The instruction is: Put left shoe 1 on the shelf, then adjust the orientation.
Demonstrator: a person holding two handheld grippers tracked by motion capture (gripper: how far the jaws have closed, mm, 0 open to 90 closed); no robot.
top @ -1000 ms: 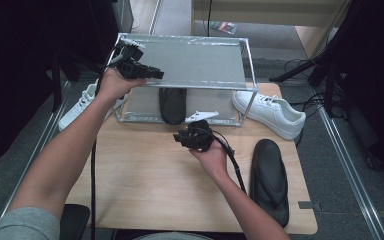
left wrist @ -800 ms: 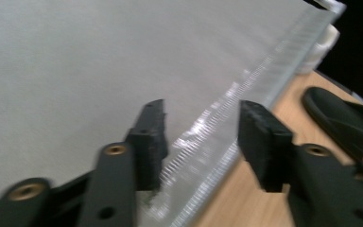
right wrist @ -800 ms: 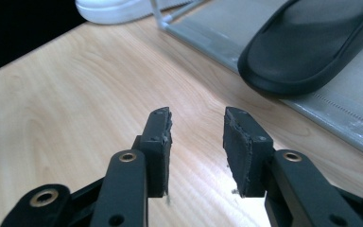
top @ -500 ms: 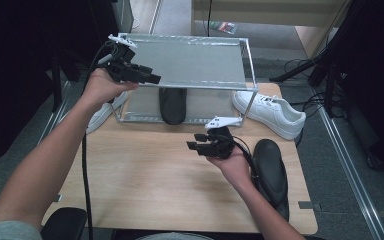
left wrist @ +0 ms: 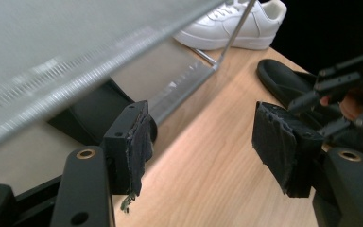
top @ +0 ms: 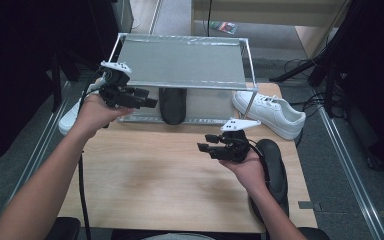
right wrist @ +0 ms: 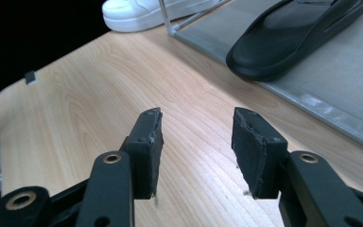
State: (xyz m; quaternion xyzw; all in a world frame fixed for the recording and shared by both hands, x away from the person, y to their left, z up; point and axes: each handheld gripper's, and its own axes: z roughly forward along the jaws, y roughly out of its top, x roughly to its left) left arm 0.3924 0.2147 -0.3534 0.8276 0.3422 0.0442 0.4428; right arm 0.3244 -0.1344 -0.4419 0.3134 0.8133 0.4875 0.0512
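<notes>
High view: left gripper (top: 147,100) hangs empty beside the shelf rack (top: 182,82), right gripper (top: 207,144) empty over the table (top: 145,175); both have just been opening, nothing between the jaws. One black slipper (top: 172,104) sits on the rack's lower tier, the other black slipper (top: 272,165) under the right wrist.

Left gripper view: jaws wide; top tier close overhead, so a reach could clip it.

Right gripper view: jaws apart. Racked slipper's toe overhangs the edge; a nudge could tip it out.
</notes>
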